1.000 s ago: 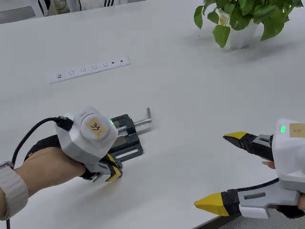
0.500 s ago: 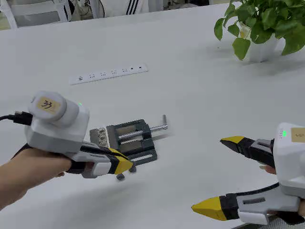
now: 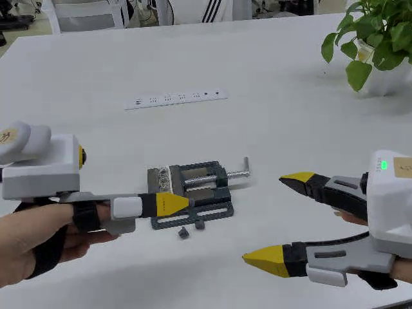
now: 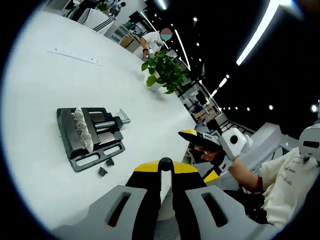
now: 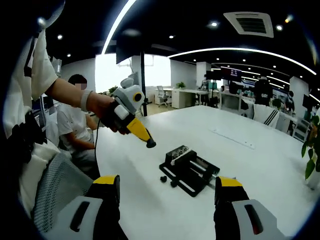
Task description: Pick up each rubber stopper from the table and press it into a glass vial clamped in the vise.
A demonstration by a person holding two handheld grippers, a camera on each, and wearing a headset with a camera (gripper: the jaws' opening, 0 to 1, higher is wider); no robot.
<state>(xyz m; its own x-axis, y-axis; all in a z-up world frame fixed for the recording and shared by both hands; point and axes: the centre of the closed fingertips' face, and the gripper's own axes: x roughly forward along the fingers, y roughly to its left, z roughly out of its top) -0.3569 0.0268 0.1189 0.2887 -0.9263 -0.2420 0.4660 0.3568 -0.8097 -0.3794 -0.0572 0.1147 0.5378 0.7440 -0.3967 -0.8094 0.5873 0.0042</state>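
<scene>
A dark grey vise stands mid-table with several clear glass vials clamped in a row at its left end. Two small dark rubber stoppers lie on the table just in front of it. My left gripper hovers left of the vise, above the table. It is shut, with a small dark stopper pinched at its yellow tips. In the left gripper view the vise and vials lie ahead to the left. My right gripper is wide open and holds nothing, to the right of the vise.
A white power strip lies farther back on the table. A potted plant stands at the far right corner. Chairs line the far edge. A seated person is beyond the table's end in the right gripper view.
My left gripper has lifted from the table beside the vise and drawn back to the left, still shut. The head camera shifted. The right gripper has stayed open in place.
</scene>
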